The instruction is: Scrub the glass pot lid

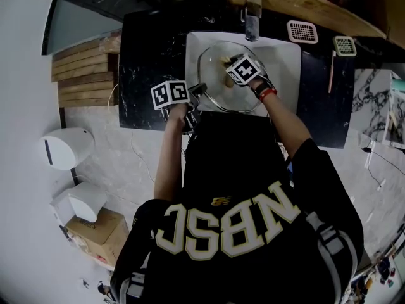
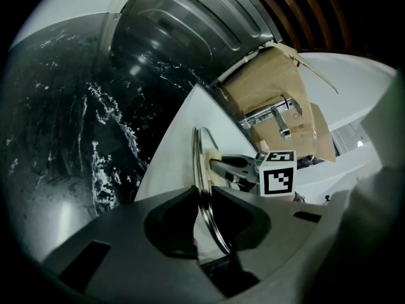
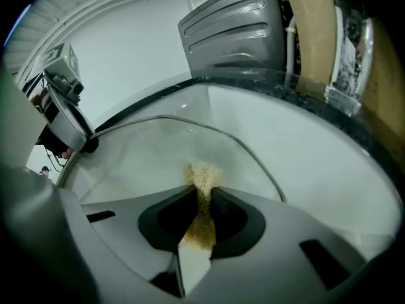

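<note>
Sink (image 1: 286, 56), white and set into a black stone counter (image 1: 147, 49), has the glass lid (image 1: 212, 75) in its basin, under the tap (image 1: 252, 16); whether the lid touches the bottom of the basin cannot be told. A person in a black shirt stands at the counter with a gripper in each hand. The left gripper (image 2: 205, 198) is at the near left edge of the lid; its jaws are closed on the metal rim, which runs between them edge-on in the left gripper view. The right gripper (image 3: 204, 201) reaches over the lid from the right; its jaws are clamped on a yellow-brown sponge (image 3: 202, 177), and the sponge's tip sticks out past the jaws and presses on the glass, near the middle of the lid. The two grippers are apart, one at the rim and one over the glass.
</note>
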Motion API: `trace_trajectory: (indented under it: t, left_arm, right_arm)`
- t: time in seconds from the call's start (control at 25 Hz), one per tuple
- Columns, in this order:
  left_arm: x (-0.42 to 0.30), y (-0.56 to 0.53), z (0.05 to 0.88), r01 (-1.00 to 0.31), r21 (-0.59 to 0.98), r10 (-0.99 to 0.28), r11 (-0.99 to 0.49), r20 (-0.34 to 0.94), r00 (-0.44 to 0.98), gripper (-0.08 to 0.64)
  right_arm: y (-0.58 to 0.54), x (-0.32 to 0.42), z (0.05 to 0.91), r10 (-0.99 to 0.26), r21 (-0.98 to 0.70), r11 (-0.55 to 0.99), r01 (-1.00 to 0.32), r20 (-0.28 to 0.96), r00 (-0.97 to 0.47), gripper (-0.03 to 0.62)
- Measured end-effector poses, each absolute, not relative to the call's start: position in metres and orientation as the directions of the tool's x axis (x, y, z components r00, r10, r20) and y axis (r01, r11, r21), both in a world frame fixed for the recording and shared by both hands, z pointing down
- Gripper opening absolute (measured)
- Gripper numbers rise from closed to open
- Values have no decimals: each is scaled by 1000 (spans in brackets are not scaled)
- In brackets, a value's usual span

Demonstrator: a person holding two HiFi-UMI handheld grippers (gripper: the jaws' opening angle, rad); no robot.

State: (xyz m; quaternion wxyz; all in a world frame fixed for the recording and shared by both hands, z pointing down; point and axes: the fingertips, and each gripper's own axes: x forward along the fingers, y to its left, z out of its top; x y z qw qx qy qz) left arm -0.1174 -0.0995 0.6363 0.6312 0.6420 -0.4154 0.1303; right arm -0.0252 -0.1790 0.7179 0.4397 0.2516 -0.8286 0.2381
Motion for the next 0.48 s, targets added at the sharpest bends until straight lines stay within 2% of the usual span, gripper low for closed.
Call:
trace_trajectory:
  t: [0.16, 0.32, 0.48]
  left_arm:
    - [-117, -99, 635, -698, 702, -370, 137, 690, 622, 77]
    - [-116, -100, 635, -701, 702, -370, 126, 689, 623, 78]
    - [-115, -99, 635, -707, 697, -367, 122, 693, 620, 80]
  right_arm:
    - [-187, -1, 729, -241, -118, 741, -661, 872, -426, 67]
    - [-177, 29, 743, -215, -106, 713, -693, 908, -360, 66]
    - [-174, 45, 742, -260, -67, 709, -702, 900, -349, 64]
